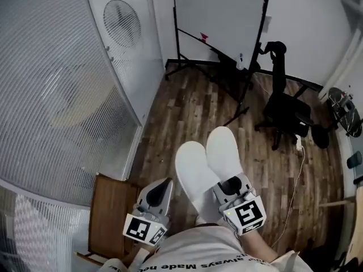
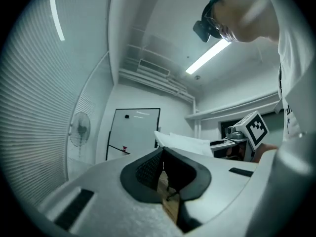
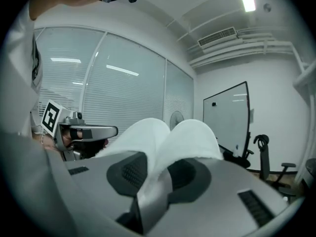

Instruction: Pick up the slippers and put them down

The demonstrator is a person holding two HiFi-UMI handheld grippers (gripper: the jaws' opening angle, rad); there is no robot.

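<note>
Currently right gripper [image 1: 232,185] clamps white slippers [image 1: 222,149], toes jutting forward; left gripper [image 1: 163,187] closed, empty.

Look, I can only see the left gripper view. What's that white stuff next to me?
Observer: Two white slippers. The right gripper has its jaws clamped on both of them together.
Operator: Are they lying on the ground?
Observer: No. The head view shows them held up above the wooden floor.
Operator: What's down there past them?
Observer: A black office chair stands on the floor beyond them, off to the right.
</note>
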